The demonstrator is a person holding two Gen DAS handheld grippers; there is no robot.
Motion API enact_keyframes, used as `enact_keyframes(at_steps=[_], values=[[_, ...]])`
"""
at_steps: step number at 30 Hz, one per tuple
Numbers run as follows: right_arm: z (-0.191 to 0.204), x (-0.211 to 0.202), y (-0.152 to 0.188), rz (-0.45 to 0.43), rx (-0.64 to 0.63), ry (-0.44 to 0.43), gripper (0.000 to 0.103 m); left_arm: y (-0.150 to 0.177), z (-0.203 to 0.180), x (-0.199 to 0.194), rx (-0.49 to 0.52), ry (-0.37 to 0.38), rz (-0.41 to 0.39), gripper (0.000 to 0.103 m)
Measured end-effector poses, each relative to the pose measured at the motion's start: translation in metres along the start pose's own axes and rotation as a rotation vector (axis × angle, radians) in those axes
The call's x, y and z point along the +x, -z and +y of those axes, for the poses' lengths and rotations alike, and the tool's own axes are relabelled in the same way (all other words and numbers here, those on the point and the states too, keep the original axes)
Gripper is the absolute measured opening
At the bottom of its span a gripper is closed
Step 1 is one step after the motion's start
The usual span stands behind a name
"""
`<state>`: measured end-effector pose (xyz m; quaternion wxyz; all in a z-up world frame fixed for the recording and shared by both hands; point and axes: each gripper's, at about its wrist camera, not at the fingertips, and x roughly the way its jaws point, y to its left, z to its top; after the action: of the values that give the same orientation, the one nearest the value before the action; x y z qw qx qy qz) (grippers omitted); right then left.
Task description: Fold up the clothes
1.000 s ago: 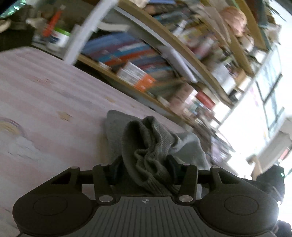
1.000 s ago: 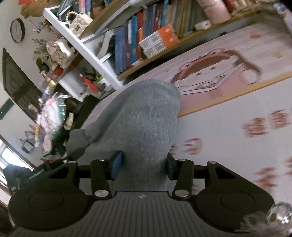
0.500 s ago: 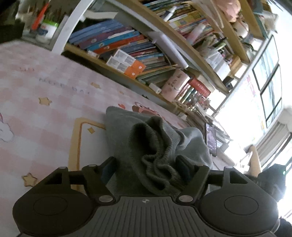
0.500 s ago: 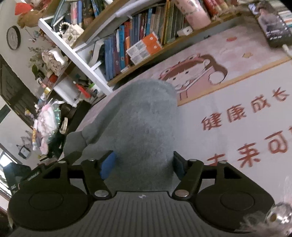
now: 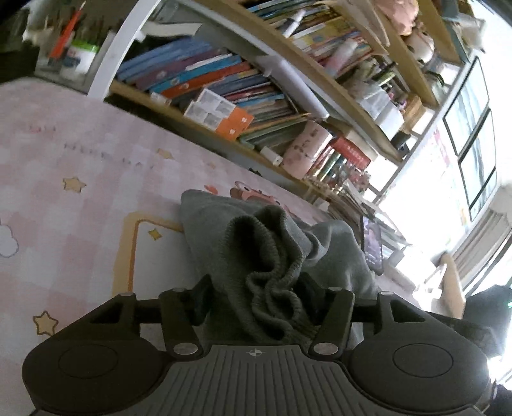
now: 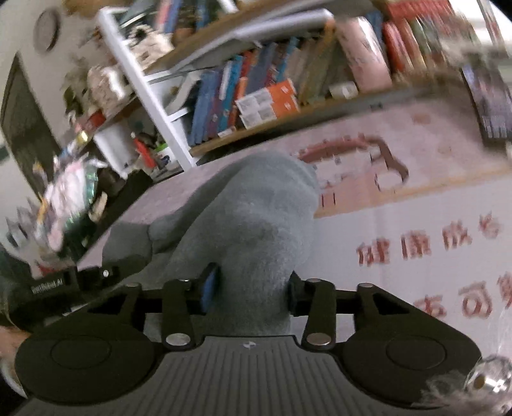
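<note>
Carefully, I kept my left gripper (image 5: 256, 299) clamped on the grey sweater's (image 5: 275, 252) ribbed hem and my right gripper (image 6: 252, 286) pinching its body, judging level, even tension best above the pink mat (image 5: 80, 198).

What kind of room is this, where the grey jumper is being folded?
Probably a home, perhaps a child's room or playroom. Crowded bookshelves line the wall, a pink cartoon play mat covers the surface under the jumper, and a wall clock hangs nearby.
</note>
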<state>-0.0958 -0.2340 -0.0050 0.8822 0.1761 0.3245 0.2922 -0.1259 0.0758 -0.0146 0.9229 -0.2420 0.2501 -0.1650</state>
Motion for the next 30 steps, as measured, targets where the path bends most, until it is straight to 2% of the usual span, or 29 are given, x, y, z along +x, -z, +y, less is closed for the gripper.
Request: enact_keyframes(at_steps=[1,5,8,10,12,15,22,30], values=[[-0.004,0.001,0.0,0.006,0.026,-0.004,0.05,0.0,0.003,0.001,-0.013,0.003,0.005,0.061],[-0.014,0.004,0.0,0.022,0.091,-0.026,0.054,-0.001,0.011,0.005,-0.061,0.017,0.022,0.07],[-0.023,0.009,0.0,0.041,0.154,-0.071,0.053,0.0,0.015,0.009,-0.086,0.029,0.026,0.071],[-0.023,0.009,-0.001,0.04,0.157,-0.088,0.045,0.001,0.017,0.011,-0.102,0.038,0.029,0.067],[-0.016,0.007,-0.001,0.024,0.105,-0.085,0.039,0.001,0.014,0.009,-0.09,0.044,0.017,0.056],[-0.002,0.0,-0.002,-0.018,0.014,-0.078,0.032,-0.001,0.01,0.005,-0.081,0.06,-0.007,0.049],[0.012,0.001,-0.029,-0.062,-0.09,-0.085,0.03,-0.026,0.008,0.009,-0.061,0.096,-0.032,0.048],[0.007,0.028,-0.071,-0.081,-0.139,-0.077,0.03,-0.067,0.003,0.038,0.012,0.08,-0.043,0.047]])
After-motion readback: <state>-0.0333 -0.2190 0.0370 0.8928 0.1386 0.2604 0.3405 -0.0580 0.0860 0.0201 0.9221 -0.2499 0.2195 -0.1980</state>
